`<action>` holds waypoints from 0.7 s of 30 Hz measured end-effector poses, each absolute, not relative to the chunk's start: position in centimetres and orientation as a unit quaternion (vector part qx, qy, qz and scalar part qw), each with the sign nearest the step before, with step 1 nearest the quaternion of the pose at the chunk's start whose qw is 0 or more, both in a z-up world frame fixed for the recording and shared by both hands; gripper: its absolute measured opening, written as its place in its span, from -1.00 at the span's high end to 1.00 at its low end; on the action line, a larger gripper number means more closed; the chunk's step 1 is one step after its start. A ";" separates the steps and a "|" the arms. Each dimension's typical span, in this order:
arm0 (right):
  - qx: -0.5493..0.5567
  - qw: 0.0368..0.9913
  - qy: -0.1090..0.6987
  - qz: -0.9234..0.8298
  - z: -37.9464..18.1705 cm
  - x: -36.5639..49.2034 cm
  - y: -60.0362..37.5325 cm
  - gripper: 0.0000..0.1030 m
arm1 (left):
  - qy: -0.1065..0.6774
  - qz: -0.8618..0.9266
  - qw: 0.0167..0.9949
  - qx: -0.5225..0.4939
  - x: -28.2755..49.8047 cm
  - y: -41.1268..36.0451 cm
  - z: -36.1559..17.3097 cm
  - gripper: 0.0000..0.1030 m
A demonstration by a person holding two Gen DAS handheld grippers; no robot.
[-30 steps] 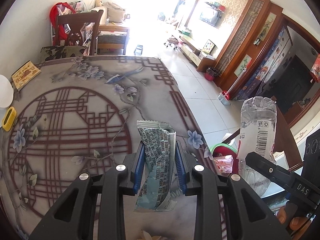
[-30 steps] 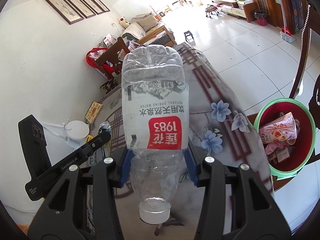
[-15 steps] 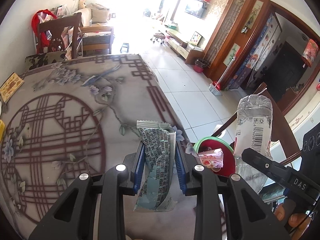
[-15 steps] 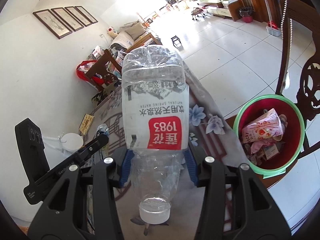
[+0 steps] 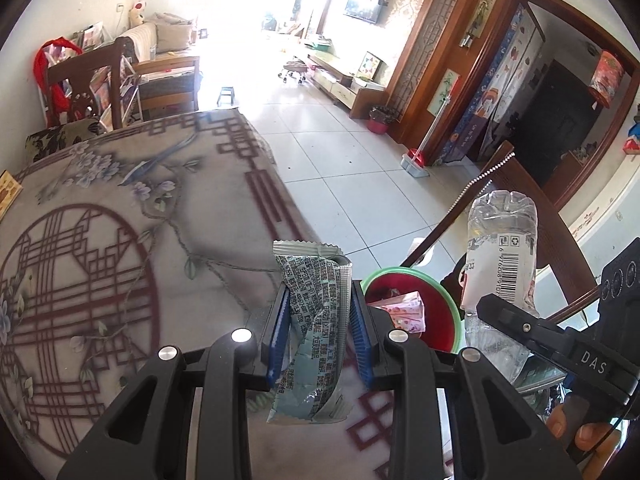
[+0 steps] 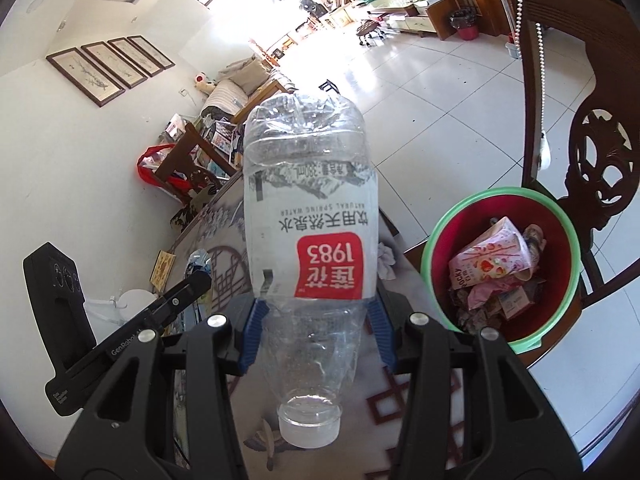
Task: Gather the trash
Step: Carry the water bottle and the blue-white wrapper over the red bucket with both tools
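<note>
A: What takes up most of the scene?

B: A table under a grey cloth printed with dark red lattice and pale flowers. Off its far edge, on a wooden chair, sits a red bin with a green rim. A pink snack box with strawberries lies inside; I can read "OCKY" along its edge.

A: And the bottle?

B: The clear plastic bottle is upside down in the right gripper, cap toward the camera. The blue pads press on its crumpled lower body, so the fingers stand partly apart, closed on it. Its label reads "NATURAL SPRING WATER" and, on a red patch, "1983" with Chinese characters; "380mL" sits near the base. It is held above the table's edge, just left of the bin. From the left wrist view the bottle's other side shows a barcode.

A: The left gripper?

B: The left gripper is closed tight on a pale blue wrapper covered in small print too fine to read. It stands upright between the pads, over the table's edge and just beside the bin.

A: Any smaller writing?

B: "DAS" on the right gripper's body, "GenRobot" on the left's.
</note>
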State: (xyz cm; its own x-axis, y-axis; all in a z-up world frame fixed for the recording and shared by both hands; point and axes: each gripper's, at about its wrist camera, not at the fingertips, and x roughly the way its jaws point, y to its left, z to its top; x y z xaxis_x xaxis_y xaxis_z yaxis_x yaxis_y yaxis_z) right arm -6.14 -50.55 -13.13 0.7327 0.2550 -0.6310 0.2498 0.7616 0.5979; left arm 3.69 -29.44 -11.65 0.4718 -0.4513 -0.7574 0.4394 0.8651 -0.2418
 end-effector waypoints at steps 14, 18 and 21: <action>0.368 0.857 0.358 -0.049 -14.8 -7.8 -57.6 0.12 | 0.453 -0.292 0.842 0.020 3.4 -36.9 -12.5 0.49; 0.373 0.852 0.361 -0.065 -15.6 -8.1 -59.5 0.12 | 0.459 -0.302 0.835 0.030 3.7 -39.1 -13.1 0.49; 0.376 0.848 0.365 -0.076 -16.2 -8.2 -60.7 0.12 | 0.464 -0.309 0.829 0.036 4.0 -40.7 -13.7 0.49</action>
State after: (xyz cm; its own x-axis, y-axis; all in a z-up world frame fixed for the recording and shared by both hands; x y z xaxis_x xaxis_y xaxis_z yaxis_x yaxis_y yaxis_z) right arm -8.22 -60.71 -16.25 0.7224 0.1462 -0.6759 0.4029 0.7054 0.5832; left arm 4.01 -40.73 -13.73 0.3780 -0.4796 -0.7919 0.5460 0.8063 -0.2277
